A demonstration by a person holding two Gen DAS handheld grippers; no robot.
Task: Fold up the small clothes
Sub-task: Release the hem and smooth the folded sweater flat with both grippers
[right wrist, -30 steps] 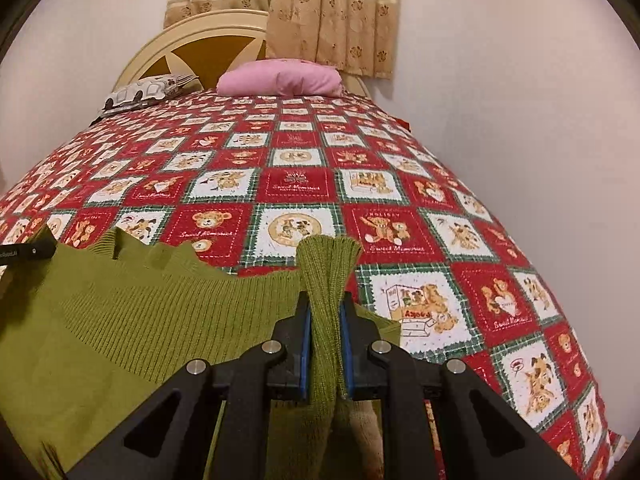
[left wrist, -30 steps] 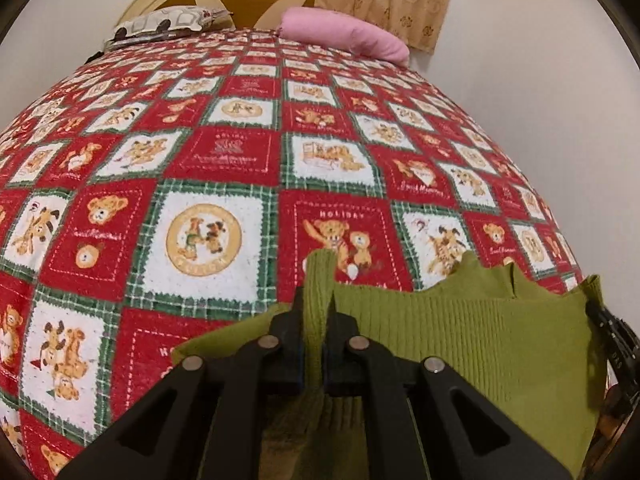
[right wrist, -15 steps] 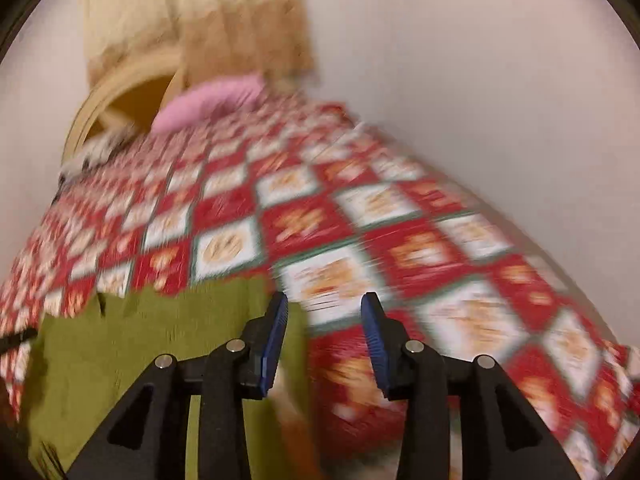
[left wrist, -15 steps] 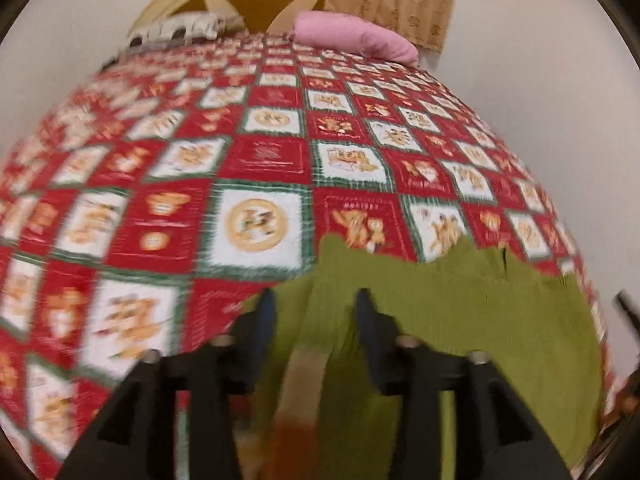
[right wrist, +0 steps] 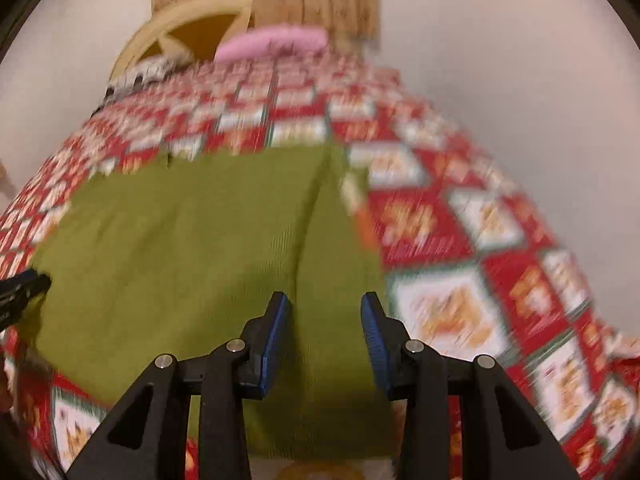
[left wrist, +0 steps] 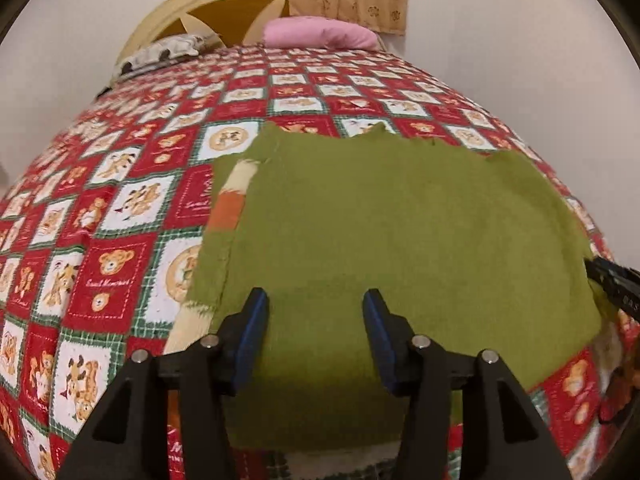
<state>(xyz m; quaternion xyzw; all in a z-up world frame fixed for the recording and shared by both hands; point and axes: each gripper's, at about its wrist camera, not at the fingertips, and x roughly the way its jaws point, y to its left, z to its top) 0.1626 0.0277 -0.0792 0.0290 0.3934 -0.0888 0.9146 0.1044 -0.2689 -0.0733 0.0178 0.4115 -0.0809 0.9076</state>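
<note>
A small green knit garment (left wrist: pixel 400 232) lies spread flat on the bed, with cream and orange stripes showing along its left edge (left wrist: pixel 230 208). It also shows in the right wrist view (right wrist: pixel 200 240), which is blurred. My left gripper (left wrist: pixel 316 312) is open and empty above the garment's near left part. My right gripper (right wrist: pixel 324 316) is open and empty above the garment's near right edge. The tip of the right gripper shows at the right of the left wrist view (left wrist: pixel 612 280).
The bed has a red, white and green teddy-bear quilt (left wrist: pixel 132 208). A pink pillow (left wrist: pixel 320 34), a patterned pillow (left wrist: pixel 160 54) and a cream headboard (left wrist: pixel 224 4) are at the far end. A white wall (left wrist: pixel 520 40) runs along the bed's right side.
Both grippers were shut on the green garment's edges one second ago. They have let go, opened and pulled back. The garment now lies flat on the quilt.
</note>
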